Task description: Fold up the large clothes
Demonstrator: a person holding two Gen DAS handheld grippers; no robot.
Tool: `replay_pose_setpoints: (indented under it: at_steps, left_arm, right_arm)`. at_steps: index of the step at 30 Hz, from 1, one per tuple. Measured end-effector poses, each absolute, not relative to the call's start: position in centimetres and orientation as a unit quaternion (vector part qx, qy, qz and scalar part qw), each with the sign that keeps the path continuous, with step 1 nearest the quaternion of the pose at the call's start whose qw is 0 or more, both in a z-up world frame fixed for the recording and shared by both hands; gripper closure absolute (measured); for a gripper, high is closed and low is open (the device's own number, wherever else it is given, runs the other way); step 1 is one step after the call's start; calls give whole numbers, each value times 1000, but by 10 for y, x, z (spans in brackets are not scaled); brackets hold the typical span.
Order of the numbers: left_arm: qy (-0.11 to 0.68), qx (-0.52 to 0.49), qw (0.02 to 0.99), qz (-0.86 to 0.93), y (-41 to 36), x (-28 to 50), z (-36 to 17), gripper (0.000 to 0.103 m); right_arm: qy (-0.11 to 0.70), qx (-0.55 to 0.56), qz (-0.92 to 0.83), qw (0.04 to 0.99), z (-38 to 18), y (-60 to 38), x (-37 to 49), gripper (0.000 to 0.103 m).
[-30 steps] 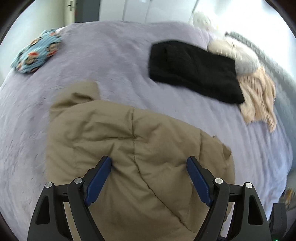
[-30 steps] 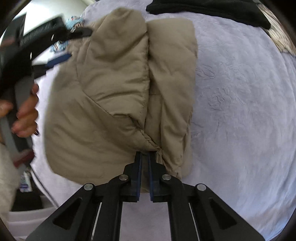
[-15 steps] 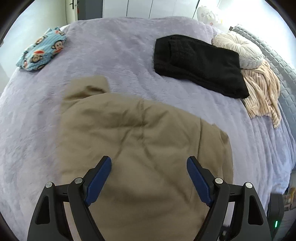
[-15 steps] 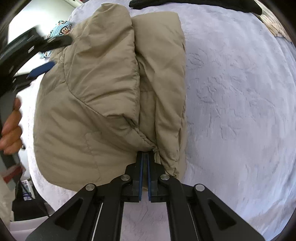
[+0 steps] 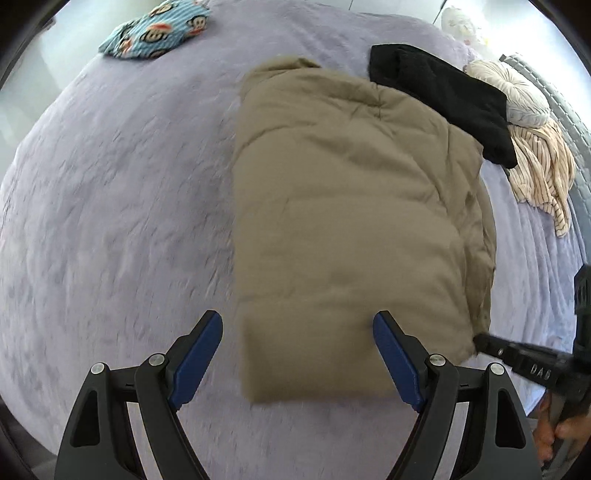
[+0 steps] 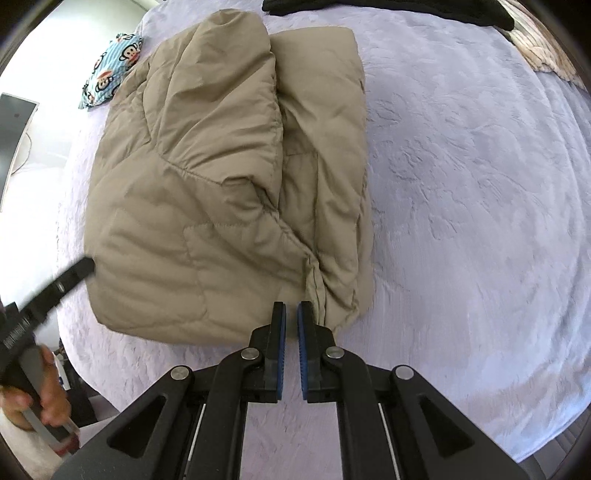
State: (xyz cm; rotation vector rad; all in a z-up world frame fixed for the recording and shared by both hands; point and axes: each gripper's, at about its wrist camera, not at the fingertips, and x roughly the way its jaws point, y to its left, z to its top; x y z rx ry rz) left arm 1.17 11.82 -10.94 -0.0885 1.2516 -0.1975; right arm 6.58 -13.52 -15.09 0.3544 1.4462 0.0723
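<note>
A tan padded jacket (image 5: 351, 206) lies folded on the lilac bed (image 5: 110, 221). My left gripper (image 5: 297, 321) hovers open over its near left corner, with the jacket's left edge running between the fingers and nothing gripped. My right gripper (image 6: 291, 306) sits at the near edge of the jacket (image 6: 207, 177), beside the bunched hem seam. Its jaws are opening by a narrow gap, with no fabric between the pads. The right gripper's tip (image 5: 480, 339) shows at the jacket's near right corner. The left gripper's finger (image 6: 74, 273) shows at the jacket's left side.
A folded black garment (image 5: 443, 92), a round cream cushion (image 5: 517, 92) and a striped cream garment (image 5: 543, 166) lie at the far right. A blue monkey-print cloth (image 5: 155, 33) lies far left. Bare bedspread (image 6: 461, 221) stretches right of the jacket. A hand (image 6: 48, 402) holds the left gripper's handle.
The left gripper has swept sideways from above the jacket's middle to its left edge. The right gripper has let go of the hem, backed off slightly, and its jaws have parted a little.
</note>
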Motion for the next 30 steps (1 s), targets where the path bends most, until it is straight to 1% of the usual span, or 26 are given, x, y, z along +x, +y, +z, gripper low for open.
replay_pose_setpoints:
  at_steps: [9,10,11,13,22,23,26,27,28,29,30]
  left_arm:
    - [585,-34,802,-117,130,-6,-97,19]
    - [584,-34,803,-118,131,-6,-95,16]
    - [582,-34,804,-121,131,-6,-93,10]
    - [576,-33,807,-125,132,-8,-90,4]
    - [583,-25,801,-131,135,-25,-85,4]
    - [585,-21,801,-125,135,-27,-86,0]
    - [585,-10,803,-114,134,-34,-85,0]
    - [584,-7,805,-108,134,-36,-83,0]
    - [582,-2,807,-99,135,-38,-81,0]
    - [579,1,810,-91,135,-40,-78,0]
    - [573,2,816,-80,136,-42,-74,0]
  right_arm:
    - [656,168,10,735,-133,-124,48,96]
    - [655,168,7,736,-130,-121,45,95]
    - [655,168,6,737,-128,-121,44,95]
    - [654,167,4,738,-123,-115,40,95]
    - [655,156,3,739,-111,-99,35,95]
    - [655,154,4,740,-109,-97,35,95]
    - [650,139,10,747,-101,-94,35,95]
    - [648,133,12,749,-98,-93,35,91]
    - [645,130,14,752,-95,-93,36,84]
    - [642,128,15,756,-91,-91,38,59]
    - [636,128,16,761,-86,-93,37,37]
